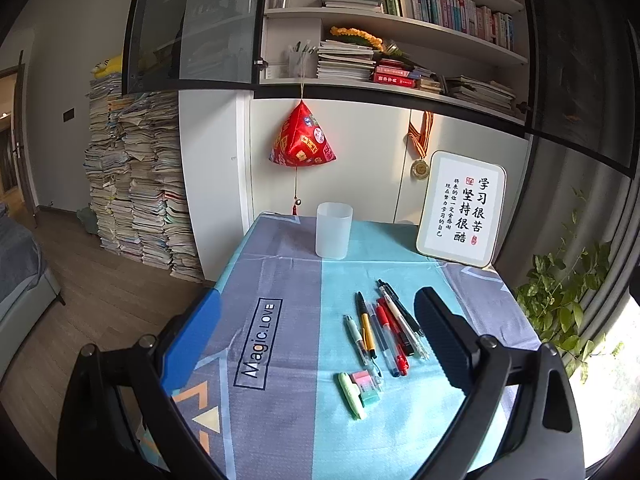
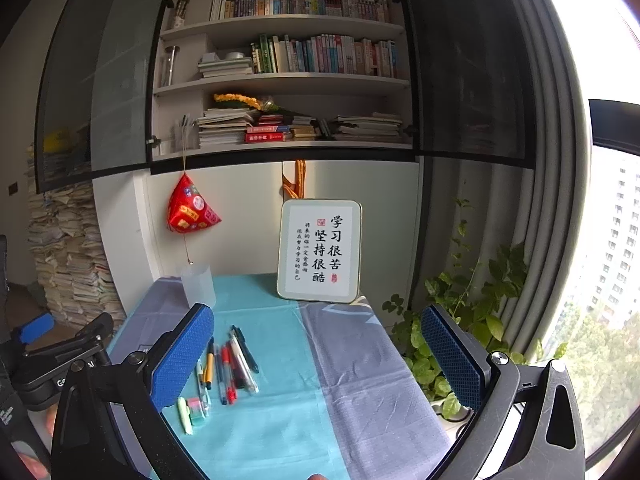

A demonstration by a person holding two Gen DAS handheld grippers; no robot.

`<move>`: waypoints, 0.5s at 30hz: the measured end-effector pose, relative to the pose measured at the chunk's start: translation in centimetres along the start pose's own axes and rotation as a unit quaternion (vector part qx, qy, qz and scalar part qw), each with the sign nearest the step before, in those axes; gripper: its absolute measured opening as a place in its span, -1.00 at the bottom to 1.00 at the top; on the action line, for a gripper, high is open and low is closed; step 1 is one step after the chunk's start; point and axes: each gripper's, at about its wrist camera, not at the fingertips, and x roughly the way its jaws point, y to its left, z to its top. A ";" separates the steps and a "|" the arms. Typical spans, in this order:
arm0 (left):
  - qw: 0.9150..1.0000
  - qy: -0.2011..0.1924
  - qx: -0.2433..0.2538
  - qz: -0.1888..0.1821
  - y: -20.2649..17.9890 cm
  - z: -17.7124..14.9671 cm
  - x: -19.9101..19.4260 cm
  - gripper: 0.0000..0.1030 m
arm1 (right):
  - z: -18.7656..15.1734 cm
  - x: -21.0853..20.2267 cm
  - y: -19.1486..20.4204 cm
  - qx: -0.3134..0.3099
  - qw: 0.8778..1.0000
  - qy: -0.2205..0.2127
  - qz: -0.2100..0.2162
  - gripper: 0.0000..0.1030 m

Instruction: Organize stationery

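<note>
Task not yet begun, by the evidence. The translucent cup [image 1: 334, 231] stands upright and apparently empty at the far side of the desk [image 1: 280, 420], well apart from the stationery. The pens [image 1: 390, 330] lie in a loose row on the cloth, none in the cup; a green highlighter [image 1: 352, 395] and a pink-and-green eraser [image 1: 366, 385] lie just beside their near ends (touching or not, cannot tell). The left gripper [image 1: 316, 344] is spread wide, holding nothing. The right gripper [image 2: 320, 360] likewise stands released and unladen. Every item remains to be collected.
</note>
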 end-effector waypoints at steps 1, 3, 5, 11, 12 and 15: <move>1.000 -0.002 0.001 0.001 0.0 0.0 0.0 0.87 | 0.0 0.1 0.0 0.000 1.000 0.000 -0.001 1.00; 1.000 -0.004 0.002 -0.001 0.0 0.0 -0.1 0.87 | -0.1 0.1 0.0 0.000 1.000 -0.001 0.000 1.00; 1.000 -0.005 0.001 0.000 0.1 0.0 -0.2 0.87 | -0.1 0.1 0.0 0.000 1.000 0.000 0.000 1.00; 1.000 -0.010 -0.001 0.004 0.2 -0.1 -0.2 0.87 | 0.0 0.1 0.0 0.001 1.000 0.000 0.000 1.00; 1.000 -0.011 -0.001 0.005 0.3 -0.1 -0.2 0.87 | 0.0 0.1 0.0 0.001 1.000 -0.001 0.000 1.00; 1.000 -0.014 0.000 0.007 0.2 -0.1 -0.3 0.87 | 0.0 0.1 -0.1 0.002 1.000 0.000 0.002 1.00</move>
